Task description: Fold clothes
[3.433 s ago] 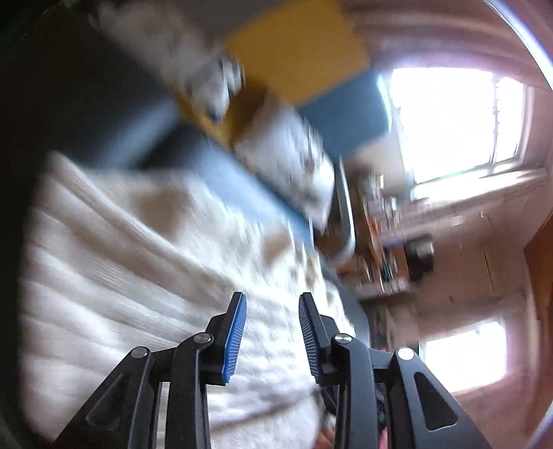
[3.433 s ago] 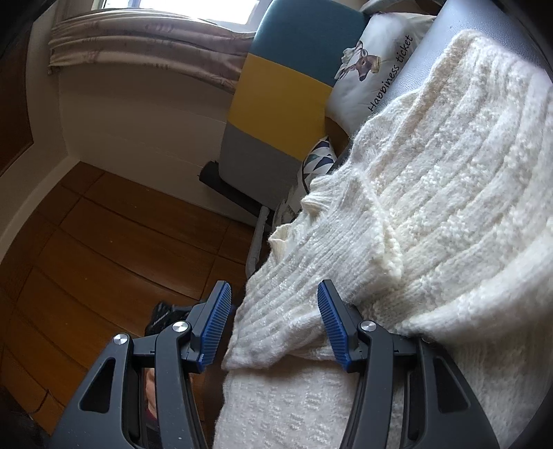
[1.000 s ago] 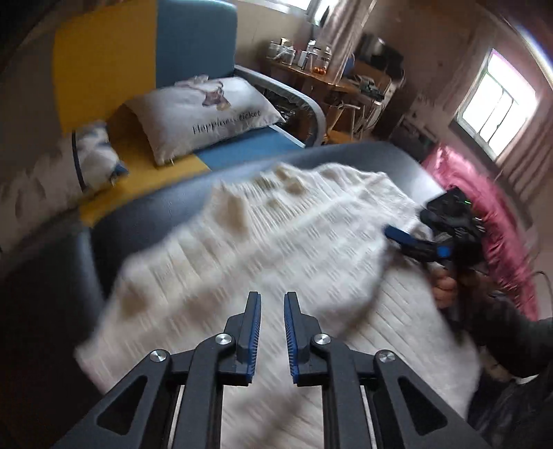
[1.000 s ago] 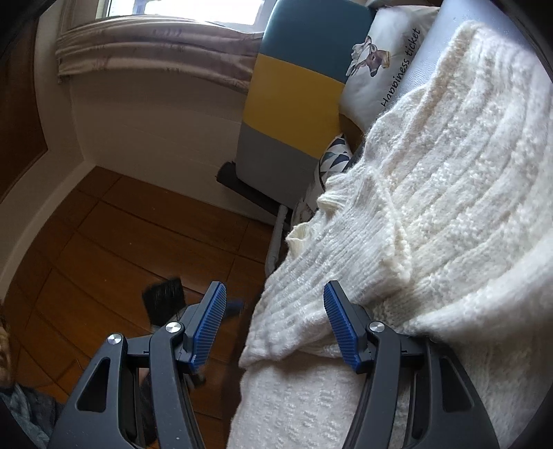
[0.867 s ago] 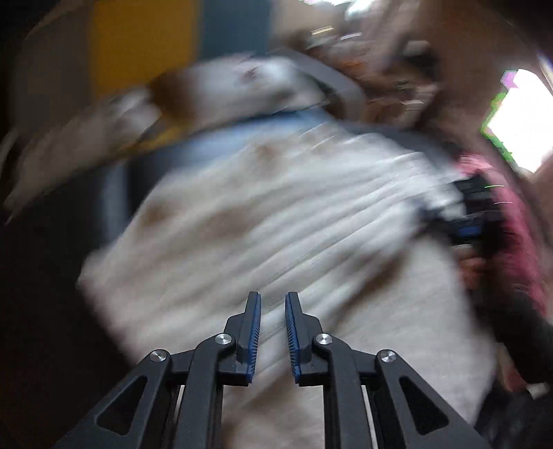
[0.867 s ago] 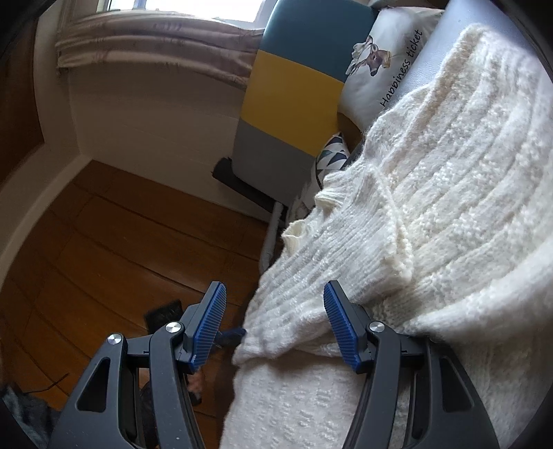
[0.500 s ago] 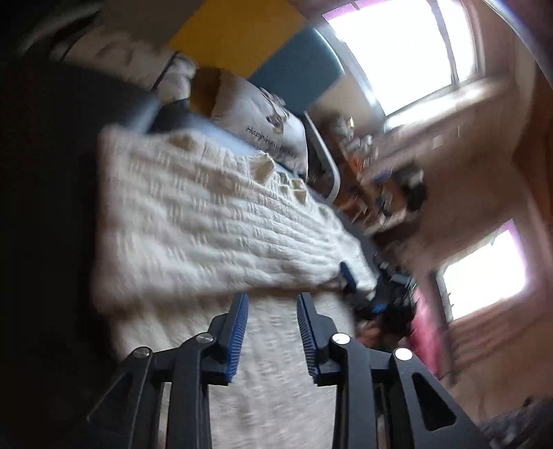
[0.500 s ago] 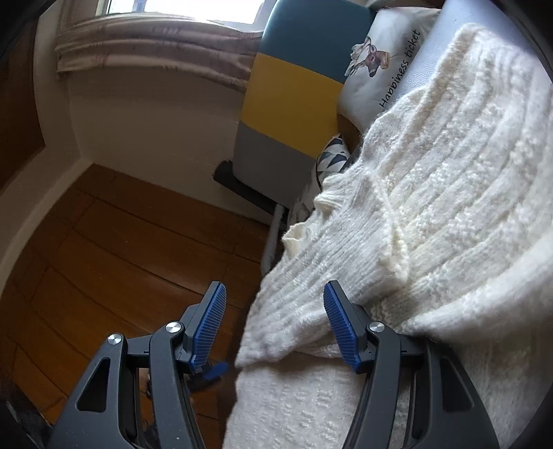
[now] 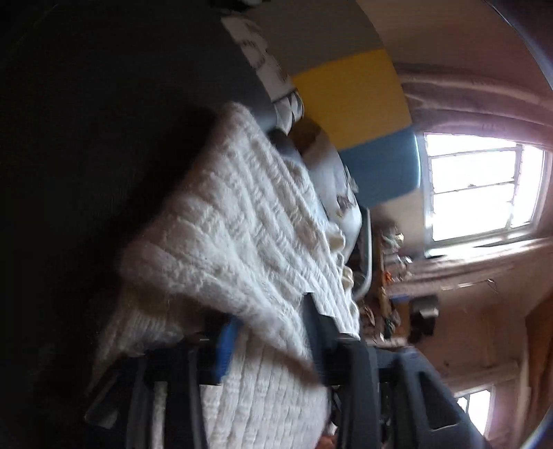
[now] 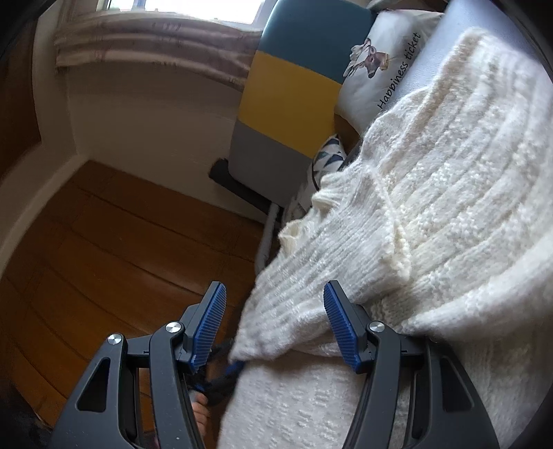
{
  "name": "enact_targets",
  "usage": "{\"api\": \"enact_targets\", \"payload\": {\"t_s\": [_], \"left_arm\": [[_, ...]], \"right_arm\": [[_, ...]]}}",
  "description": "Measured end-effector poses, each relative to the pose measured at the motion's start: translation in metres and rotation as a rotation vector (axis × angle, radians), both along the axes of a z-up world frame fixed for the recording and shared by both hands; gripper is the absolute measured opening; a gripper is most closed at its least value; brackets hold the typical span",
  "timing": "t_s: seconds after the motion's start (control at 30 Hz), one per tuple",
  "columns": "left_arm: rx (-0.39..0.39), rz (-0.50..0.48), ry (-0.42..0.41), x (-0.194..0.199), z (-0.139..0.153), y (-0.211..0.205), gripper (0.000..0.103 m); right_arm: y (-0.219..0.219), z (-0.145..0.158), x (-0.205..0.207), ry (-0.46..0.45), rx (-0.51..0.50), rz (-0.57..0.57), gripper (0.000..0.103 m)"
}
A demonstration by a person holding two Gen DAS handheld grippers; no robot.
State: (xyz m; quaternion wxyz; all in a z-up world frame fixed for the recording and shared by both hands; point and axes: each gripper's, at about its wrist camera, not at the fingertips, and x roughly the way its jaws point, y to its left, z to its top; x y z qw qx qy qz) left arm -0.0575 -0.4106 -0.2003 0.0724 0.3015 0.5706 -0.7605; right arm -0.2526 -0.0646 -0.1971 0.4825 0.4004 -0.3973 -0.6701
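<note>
A white printed cushion (image 10: 376, 69) reading "Happiness ticket" leans against the striped teal, yellow and grey chair back (image 10: 287, 93). A patterned pillow (image 10: 328, 159) sits just below it, above the wooden floor (image 10: 103, 235).

Cream knit sweater (image 10: 449, 179) draped over grey seat (image 10: 446, 31)

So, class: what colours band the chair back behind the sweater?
Teal, yellow, grey bands on the chair back; clearest in the right wrist view.

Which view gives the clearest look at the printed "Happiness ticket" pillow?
The right wrist view: the pillow sits sharp and well lit near the top, beside the white knit sweater, with its lettering and animal print readable. The left wrist view is dim and blurred; there the pillow is only a pale shape behind the sweater, its text unreadable.
</note>
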Motion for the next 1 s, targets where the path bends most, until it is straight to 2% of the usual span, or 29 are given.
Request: {"api": "enact_targets", "payload": {"t_s": [0.03, 0.17, 0.27, 0.33, 0.37, 0.4, 0.43, 0.53, 0.63, 0.7, 0.83, 1.0], "left_arm": [[-0.032, 0.012, 0.000, 0.000, 0.004, 0.004, 0.005], [-0.173, 0.044, -0.010, 0.009, 0.023, 0.012, 0.006], [-0.265, 0.000, -0.024, 0.011, 0.033, 0.013, 0.006], [-0.315, -0.031, -0.093, 0.010, 0.025, 0.010, 0.007], [-0.321, -0.043, -0.114, 0.011, 0.021, 0.009, 0.007], [-0.287, -0.045, -0.104, 0.015, 0.015, 0.007, 0.007], [-0.252, -0.047, -0.095, 0.019, 0.010, 0.004, 0.010], [-0.157, -0.054, -0.067, 0.031, -0.005, -0.002, 0.014], [-0.147, -0.070, -0.061, 0.036, -0.004, -0.002, 0.017], [-0.170, -0.082, -0.063, 0.039, -0.002, 0.004, 0.017], [-0.256, -0.115, -0.075, 0.048, 0.006, 0.023, 0.017], [-0.520, -0.210, -0.113, 0.038, 0.027, 0.058, 0.019]], "right_arm": [[-0.003, 0.002, 0.000, 0.002, 0.024, 0.006, 0.061], [-0.013, 0.016, 0.003, 0.031, 0.139, -0.012, 0.060], [-0.020, 0.039, 0.011, 0.127, 0.247, -0.022, 0.059], [-0.025, 0.055, 0.014, 0.202, 0.384, -0.040, 0.059], [-0.026, 0.057, 0.011, 0.218, 0.453, -0.056, 0.059], [-0.025, 0.053, 0.009, 0.208, 0.521, -0.072, 0.059], [-0.022, 0.045, 0.007, 0.174, 0.532, -0.065, 0.059], [0.002, 0.031, 0.005, 0.077, 0.358, -0.085, 0.061], [0.027, 0.025, 0.007, -0.006, 0.183, -0.109, 0.077], [0.034, 0.023, 0.008, -0.030, 0.154, -0.113, 0.083], [0.033, 0.022, 0.009, -0.057, 0.160, -0.114, 0.084], [0.015, 0.027, 0.005, -0.044, 0.241, -0.118, 0.083]]}}
